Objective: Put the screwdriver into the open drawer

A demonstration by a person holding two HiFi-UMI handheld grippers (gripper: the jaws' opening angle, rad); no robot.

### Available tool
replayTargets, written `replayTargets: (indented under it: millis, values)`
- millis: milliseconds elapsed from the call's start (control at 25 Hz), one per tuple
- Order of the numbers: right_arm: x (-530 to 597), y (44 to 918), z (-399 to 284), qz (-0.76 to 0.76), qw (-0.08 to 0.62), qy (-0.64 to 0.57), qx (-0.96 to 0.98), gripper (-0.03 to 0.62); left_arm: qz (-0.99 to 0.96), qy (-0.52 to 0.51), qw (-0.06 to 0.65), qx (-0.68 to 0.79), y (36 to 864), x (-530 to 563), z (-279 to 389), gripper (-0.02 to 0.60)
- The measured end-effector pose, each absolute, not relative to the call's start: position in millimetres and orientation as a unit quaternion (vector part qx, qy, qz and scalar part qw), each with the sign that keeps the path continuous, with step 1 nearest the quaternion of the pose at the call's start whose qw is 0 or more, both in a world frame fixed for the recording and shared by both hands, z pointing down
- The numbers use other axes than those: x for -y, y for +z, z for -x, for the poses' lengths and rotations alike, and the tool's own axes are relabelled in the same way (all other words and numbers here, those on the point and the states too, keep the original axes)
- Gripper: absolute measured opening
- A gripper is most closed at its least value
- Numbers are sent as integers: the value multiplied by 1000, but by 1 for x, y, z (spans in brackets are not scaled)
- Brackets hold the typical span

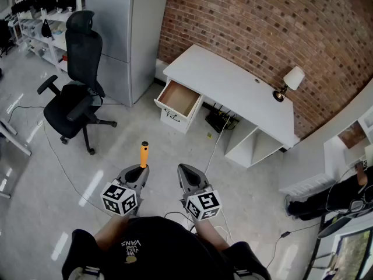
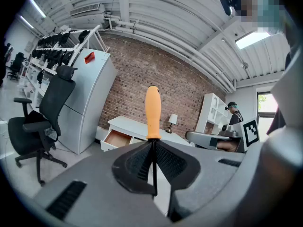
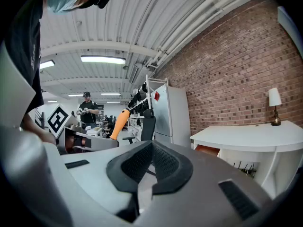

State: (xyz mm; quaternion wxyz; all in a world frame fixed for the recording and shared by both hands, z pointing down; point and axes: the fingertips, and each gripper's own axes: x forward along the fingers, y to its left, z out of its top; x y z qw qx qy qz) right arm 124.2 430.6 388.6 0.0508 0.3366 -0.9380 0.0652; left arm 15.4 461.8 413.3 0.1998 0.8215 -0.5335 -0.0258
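Between the jaws of the left gripper [image 2: 152,167], the screwdriver [image 2: 152,111] is pinched by its thin metal shaft, orange handle jutting ahead; light and stiff, it may pivot on so slim a hold. The right gripper [image 3: 142,171] is closed, empty; the open drawer [image 1: 178,98] lies well ahead

Black office chair [image 1: 83,57] near tall grey cabinet [image 1: 131,28]
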Motion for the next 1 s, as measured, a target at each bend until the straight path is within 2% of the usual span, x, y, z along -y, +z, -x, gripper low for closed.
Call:
replayTargets:
  millis: [600,1000]
  values:
    - [-416,402,-127,-339,46,78,937,-3,-815,-22,205,542,429,-448,-18,21]
    - [-349,393,-95,-361,35,83,928,-3,-829,-18,212,517,431,-377,15,21]
